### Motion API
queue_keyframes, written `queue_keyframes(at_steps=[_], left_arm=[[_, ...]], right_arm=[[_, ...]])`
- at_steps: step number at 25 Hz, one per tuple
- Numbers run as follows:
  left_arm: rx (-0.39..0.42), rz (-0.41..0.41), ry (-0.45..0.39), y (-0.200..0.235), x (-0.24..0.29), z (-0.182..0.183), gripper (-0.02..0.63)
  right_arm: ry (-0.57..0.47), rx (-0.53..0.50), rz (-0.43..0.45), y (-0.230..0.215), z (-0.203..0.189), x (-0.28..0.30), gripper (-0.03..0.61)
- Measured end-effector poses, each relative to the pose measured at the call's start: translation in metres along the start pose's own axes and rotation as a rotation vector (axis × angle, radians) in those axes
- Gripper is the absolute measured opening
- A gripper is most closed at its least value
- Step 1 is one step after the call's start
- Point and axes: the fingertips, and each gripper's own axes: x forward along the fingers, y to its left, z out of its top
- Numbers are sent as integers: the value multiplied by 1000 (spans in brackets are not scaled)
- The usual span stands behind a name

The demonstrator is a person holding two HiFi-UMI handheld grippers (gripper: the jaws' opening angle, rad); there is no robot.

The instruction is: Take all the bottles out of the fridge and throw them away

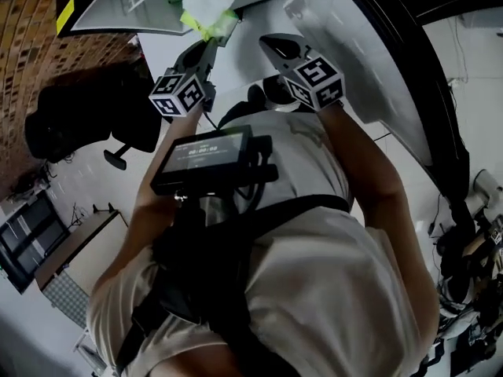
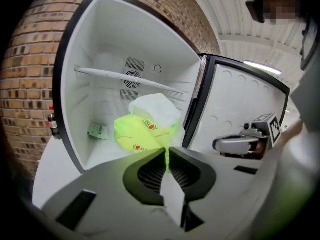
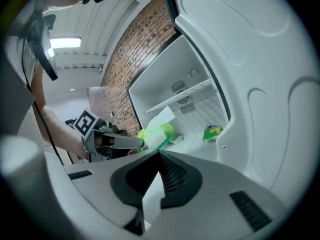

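Observation:
My left gripper (image 2: pixel 166 151) is shut on the lower corner of a yellow-green bag (image 2: pixel 140 134) with a white top, held up in front of the open fridge (image 2: pixel 100 44). The head view shows the same bag (image 1: pixel 208 14) just beyond the left gripper (image 1: pixel 211 44). My right gripper (image 3: pixel 159 154) hangs to the right of it near the fridge door, jaws together with nothing between them. From the right gripper view the left gripper (image 3: pixel 115 141) and its bag (image 3: pixel 157 133) are at middle left. I see no bottle in any view.
A small green-and-white packet (image 2: pixel 100 131) lies on the fridge floor at left, and a green-yellow packet (image 3: pixel 212 132) lies further right. A wire shelf (image 2: pixel 125 76) crosses the fridge. The open door (image 2: pixel 245 104) stands at right. A brick wall (image 2: pixel 30 84) flanks the fridge.

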Motion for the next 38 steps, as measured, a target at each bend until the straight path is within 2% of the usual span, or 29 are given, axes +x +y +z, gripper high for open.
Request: queue_keyframes(at_steps=[4,9,13,19,23,29,38], left_arm=[[13,-3,-22,-10,-26,-14,24],[33,-38,-80,-20,-58,-17,23],[49,-61,-122,-27,-79,-21,25],[72,-136,-145,-33,-123,-47,23],[84,-206,-140,-43,-149,-73,24],[138,-332,-103,-65,-162,-101,23],[143,-415,13,-88,-157,-152,21]], right_arm=[[11,-23,36,15,-3,6,-6],[6,-48,31,35,-3,3,-6],[12,-69,-17,47,-6,-9,-6],[9,-88,-118,71,-9,-21,-6],[2,-90,-183,93,-20,-36,-6],[20,-89,-224,122,-40,-51,-6],[47,-73,-212,121,-54,-58,-6]])
